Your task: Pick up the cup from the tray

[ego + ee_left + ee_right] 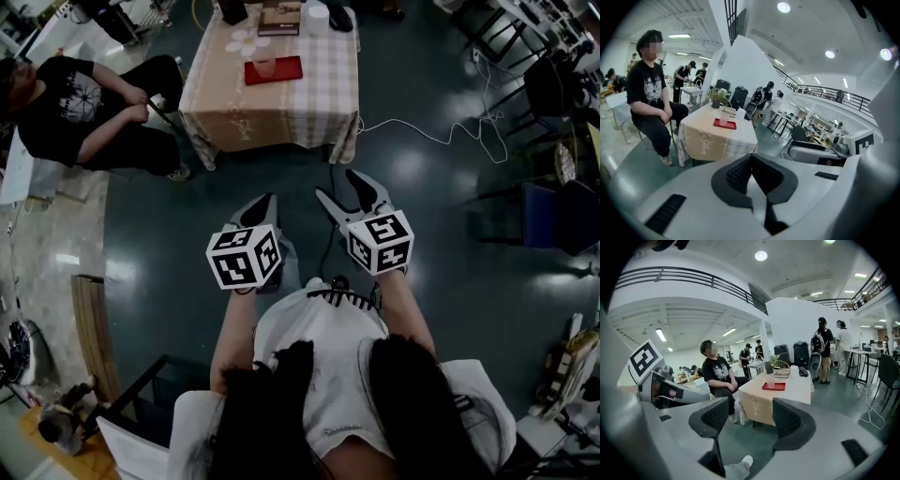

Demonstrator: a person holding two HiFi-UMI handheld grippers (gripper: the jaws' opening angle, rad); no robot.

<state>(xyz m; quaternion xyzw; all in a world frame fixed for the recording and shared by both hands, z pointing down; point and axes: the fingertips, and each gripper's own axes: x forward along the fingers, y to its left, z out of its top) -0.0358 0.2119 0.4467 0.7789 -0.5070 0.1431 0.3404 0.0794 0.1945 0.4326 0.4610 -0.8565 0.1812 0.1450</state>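
A clear cup (263, 66) stands on a red tray (284, 71) on the cloth-covered table (309, 112), far ahead of both grippers. My left gripper (260, 206) hangs over the floor short of the table, its jaws shut with nothing between them. My right gripper (341, 187) is beside it, jaws open and empty. In the left gripper view the cup (723, 118) and tray (724, 124) sit above the closed left gripper (751, 158). In the right gripper view the cup (770, 380) and tray (774, 386) show above the gap of the right gripper (751, 419).
A person in a black shirt (84, 112) sits at the table's left. On the table lie a book (279, 21), a white container (315, 17) and a flower-shaped mat (247, 42). A white cable (431, 131) trails on the floor at right, near dark chairs (553, 216).
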